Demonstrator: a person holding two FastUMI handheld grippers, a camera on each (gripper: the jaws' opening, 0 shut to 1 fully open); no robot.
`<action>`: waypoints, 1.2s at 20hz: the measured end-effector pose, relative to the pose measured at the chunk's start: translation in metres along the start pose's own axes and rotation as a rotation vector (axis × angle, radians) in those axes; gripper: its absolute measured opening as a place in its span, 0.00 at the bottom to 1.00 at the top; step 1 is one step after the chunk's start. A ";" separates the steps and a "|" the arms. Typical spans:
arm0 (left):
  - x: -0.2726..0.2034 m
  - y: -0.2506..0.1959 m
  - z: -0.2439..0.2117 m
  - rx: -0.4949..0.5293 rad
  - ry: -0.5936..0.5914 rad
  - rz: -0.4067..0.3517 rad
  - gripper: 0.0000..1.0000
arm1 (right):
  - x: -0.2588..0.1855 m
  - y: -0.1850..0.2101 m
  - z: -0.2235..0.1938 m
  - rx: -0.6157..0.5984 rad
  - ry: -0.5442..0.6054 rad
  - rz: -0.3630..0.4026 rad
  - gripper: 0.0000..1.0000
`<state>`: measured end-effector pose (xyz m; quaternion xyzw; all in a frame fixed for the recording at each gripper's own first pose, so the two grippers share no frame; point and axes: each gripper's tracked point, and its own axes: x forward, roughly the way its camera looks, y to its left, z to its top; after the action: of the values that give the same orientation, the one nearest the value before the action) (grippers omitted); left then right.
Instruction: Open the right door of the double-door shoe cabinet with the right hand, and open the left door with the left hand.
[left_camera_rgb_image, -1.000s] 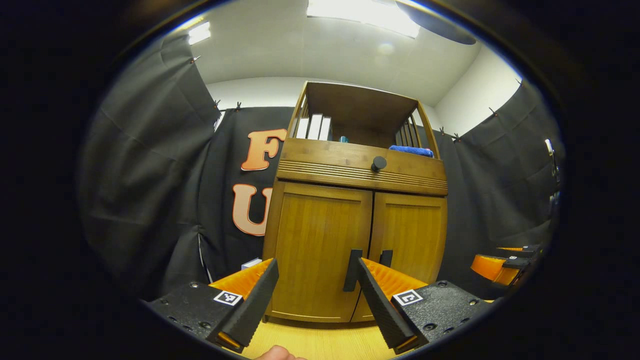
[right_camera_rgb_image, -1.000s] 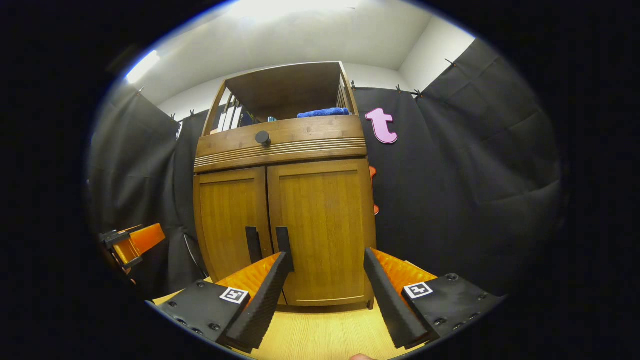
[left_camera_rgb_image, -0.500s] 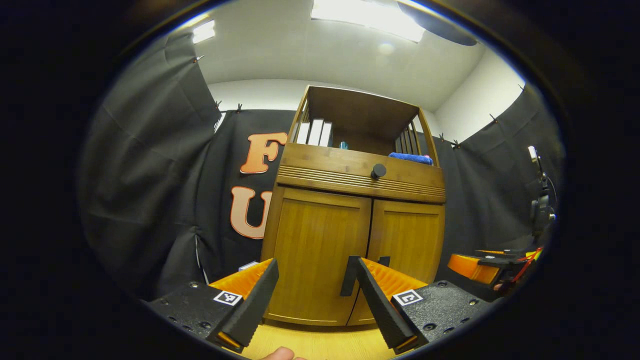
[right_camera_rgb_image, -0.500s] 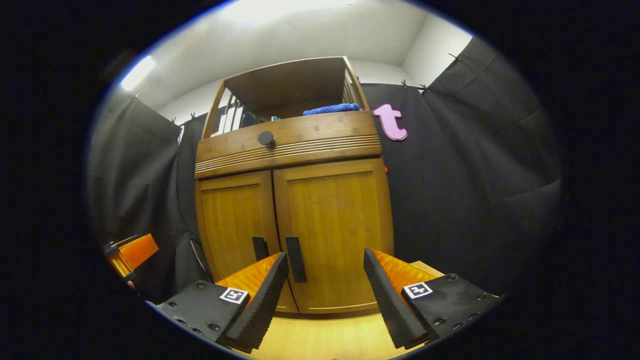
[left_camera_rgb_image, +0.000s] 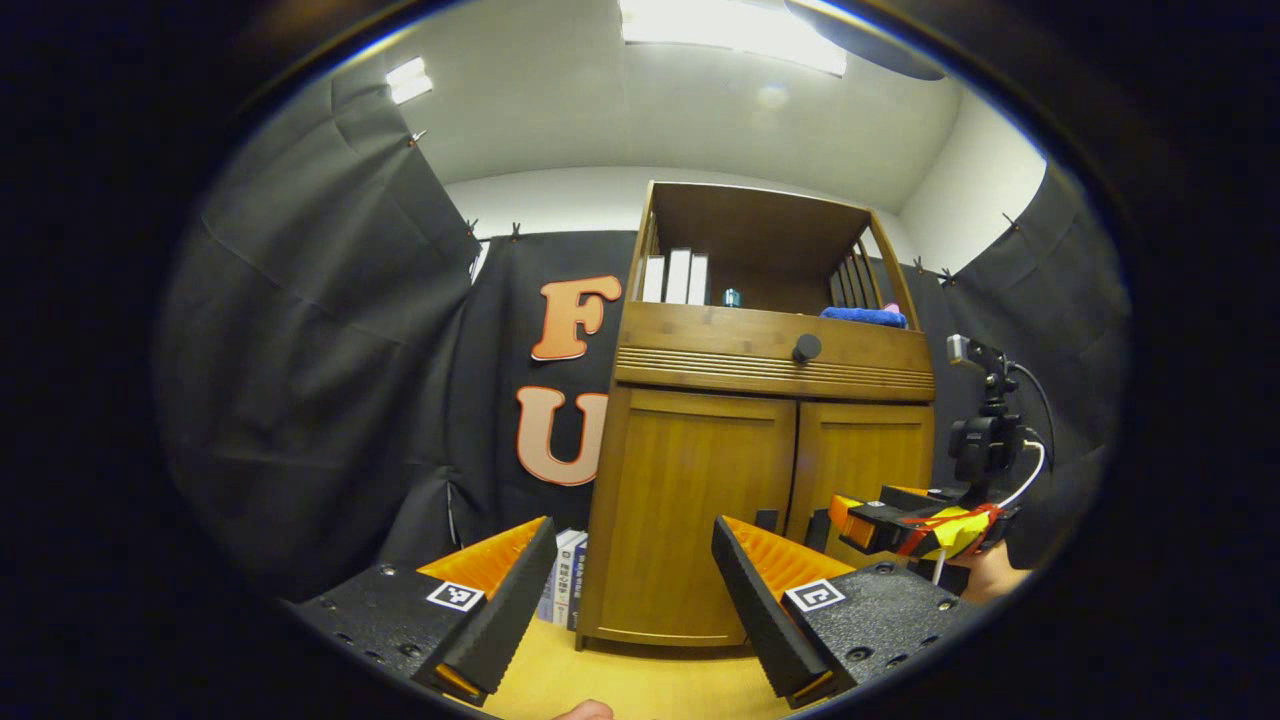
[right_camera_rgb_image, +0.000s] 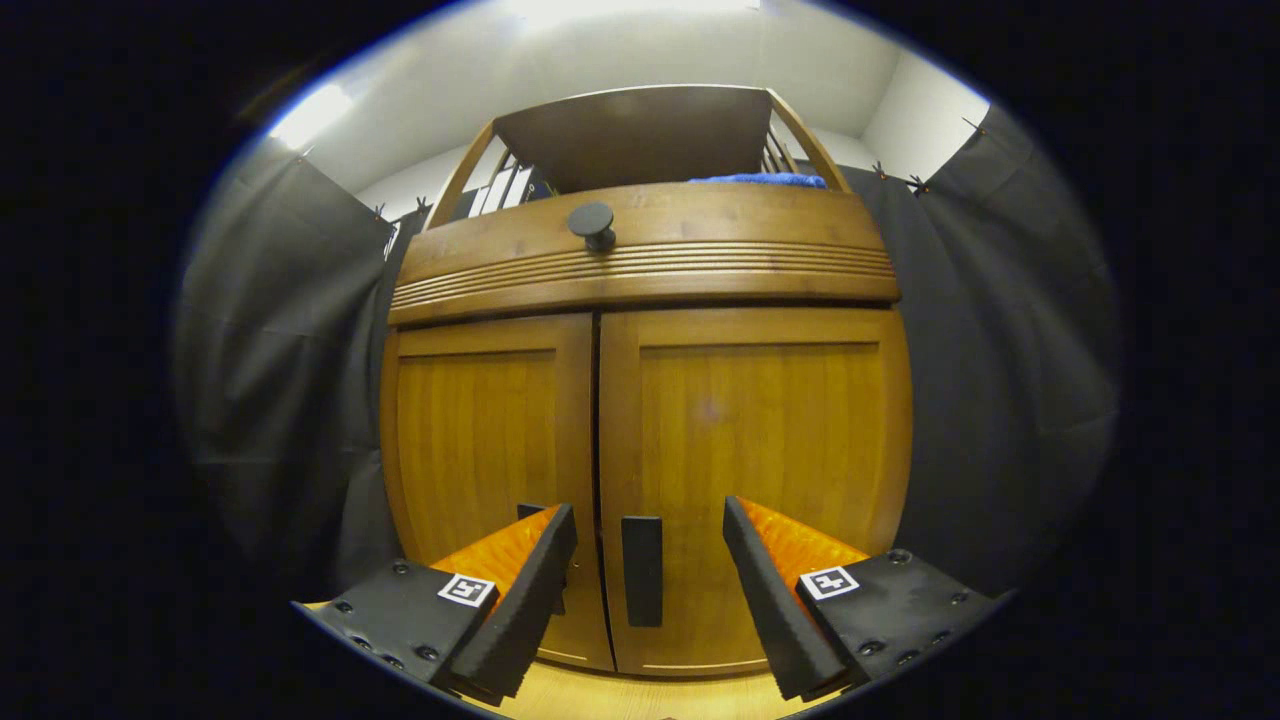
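- Left gripper (left_camera_rgb_image: 628, 600): spread wide with nothing between the fingers, pointed at the left door (left_camera_rgb_image: 690, 520) from well back, aimed a little left of the seam.
- Right gripper (right_camera_rgb_image: 648, 600): likewise wide open and empty, close in front of the right door (right_camera_rgb_image: 760, 480), its fingers straddling the right door handle (right_camera_rgb_image: 641, 570) without touching it. Seen from the left gripper view, the same gripper (left_camera_rgb_image: 900, 522) held level by a hand (left_camera_rgb_image: 985, 575) at the cabinet's right side.
- Shoe cabinet (right_camera_rgb_image: 640, 270): honey-brown wood, both doors shut and flush, dark vertical bar handles low beside the centre seam, left door handle (right_camera_rgb_image: 535, 512) partly hidden behind a finger.
- Above the doors: ribbed drawer front with a round dark knob (right_camera_rgb_image: 592, 222).
- Open top shelf: white upright books (left_camera_rgb_image: 675, 277) at left, small teal item (left_camera_rgb_image: 731, 297) in the middle, folded blue cloth (left_camera_rgb_image: 865, 316) at right.
- Floor left of cabinet: a few books (left_camera_rgb_image: 565, 585) standing against its side.
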<state>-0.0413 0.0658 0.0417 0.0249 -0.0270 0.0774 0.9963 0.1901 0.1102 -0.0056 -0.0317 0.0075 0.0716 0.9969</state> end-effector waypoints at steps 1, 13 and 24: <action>-0.002 0.008 0.001 0.003 0.006 0.022 0.91 | 0.011 0.001 -0.008 -0.003 0.016 -0.005 0.95; -0.019 0.064 0.012 0.045 -0.002 0.195 0.95 | 0.079 -0.002 -0.059 0.018 0.138 -0.073 0.78; -0.016 0.036 0.004 0.019 0.022 0.119 0.92 | 0.079 -0.001 -0.061 -0.009 0.116 0.015 0.31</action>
<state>-0.0629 0.0983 0.0469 0.0318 -0.0168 0.1370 0.9899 0.2680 0.1169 -0.0682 -0.0404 0.0654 0.0772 0.9940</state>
